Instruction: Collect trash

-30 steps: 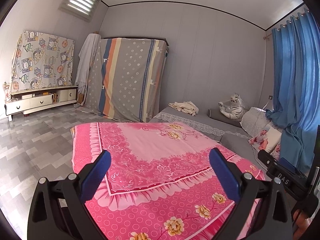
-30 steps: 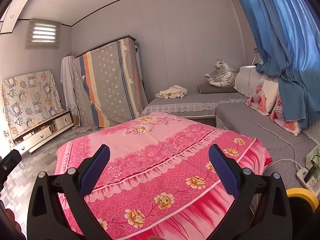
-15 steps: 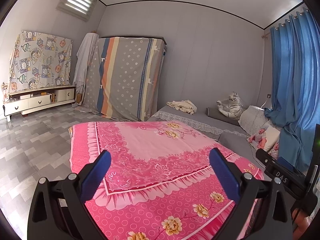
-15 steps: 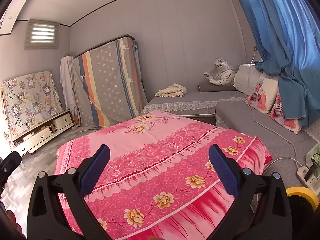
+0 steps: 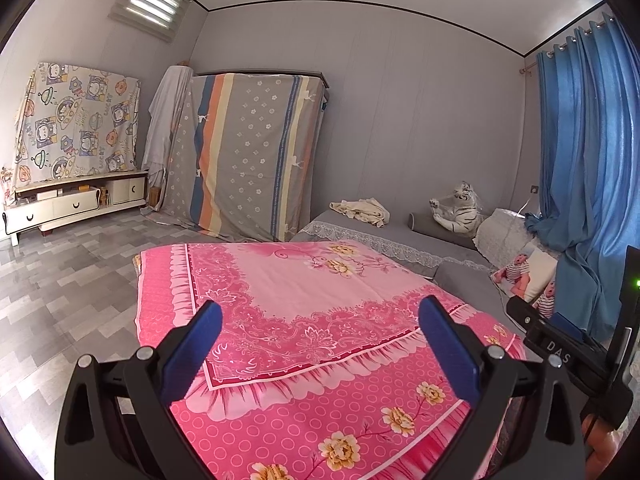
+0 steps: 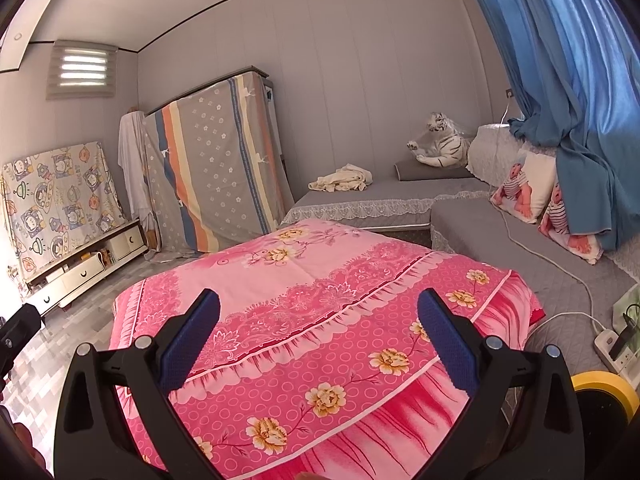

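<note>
**Q:** State the condition of both grippers.

**A:** The left gripper holds its jaws spread wide, nothing between the blue pads. The right gripper is the same: jaws spread, empty. Both hang above the near edge of a surface draped in a pink floral cloth.

**Q:** Where is the trash?

**A:** No item that can be told as trash shows in either view. The pink cloth lies bare from near edge to far edge.

**Q:** Is any writing legible?

**A:** One mark. In the left wrist view, white letters "DAS" stand on the black body of the other device, at the right edge of the frame; a small green light glows above it. The cartoon-print sheet over the low cabinet carries small lettering, too small to read.

**Q:** What surrounds the covered surface?

**A:** Beyond its far edge: a grey sofa with a cream cloth heap and a plush white tiger. Along the right side: blue curtains, a white power strip and a yellow tape roll.
</note>
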Demonstrator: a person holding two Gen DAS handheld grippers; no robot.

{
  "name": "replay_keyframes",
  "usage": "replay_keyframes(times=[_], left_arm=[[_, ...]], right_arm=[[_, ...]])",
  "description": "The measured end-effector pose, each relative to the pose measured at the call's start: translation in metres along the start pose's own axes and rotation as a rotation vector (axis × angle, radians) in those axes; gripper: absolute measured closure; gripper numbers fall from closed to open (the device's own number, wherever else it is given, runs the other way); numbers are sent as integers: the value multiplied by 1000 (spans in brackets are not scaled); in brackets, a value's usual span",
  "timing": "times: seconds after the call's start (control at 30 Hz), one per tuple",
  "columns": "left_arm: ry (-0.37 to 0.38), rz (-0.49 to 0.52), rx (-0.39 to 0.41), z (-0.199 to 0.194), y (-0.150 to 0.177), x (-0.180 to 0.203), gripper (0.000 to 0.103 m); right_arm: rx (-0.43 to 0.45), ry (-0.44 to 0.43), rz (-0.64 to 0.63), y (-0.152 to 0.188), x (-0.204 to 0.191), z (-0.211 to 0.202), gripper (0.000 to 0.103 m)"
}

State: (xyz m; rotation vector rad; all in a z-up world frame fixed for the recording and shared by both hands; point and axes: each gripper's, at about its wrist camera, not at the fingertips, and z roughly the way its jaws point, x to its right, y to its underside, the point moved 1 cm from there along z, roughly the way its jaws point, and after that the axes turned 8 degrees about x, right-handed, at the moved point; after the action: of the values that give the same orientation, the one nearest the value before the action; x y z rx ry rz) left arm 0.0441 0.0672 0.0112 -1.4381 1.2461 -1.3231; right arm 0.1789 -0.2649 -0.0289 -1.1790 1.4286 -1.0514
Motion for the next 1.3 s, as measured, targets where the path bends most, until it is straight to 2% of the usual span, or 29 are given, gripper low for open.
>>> replay_keyframes(times=[1.0, 1.3], left_arm=[[9, 5, -16, 4, 5, 1, 8], [20, -30, -53, 9, 5, -3, 8]], right_arm=[[-26, 5, 17, 4, 3, 6, 9], [-27, 5, 18, 6, 3, 7, 9]])
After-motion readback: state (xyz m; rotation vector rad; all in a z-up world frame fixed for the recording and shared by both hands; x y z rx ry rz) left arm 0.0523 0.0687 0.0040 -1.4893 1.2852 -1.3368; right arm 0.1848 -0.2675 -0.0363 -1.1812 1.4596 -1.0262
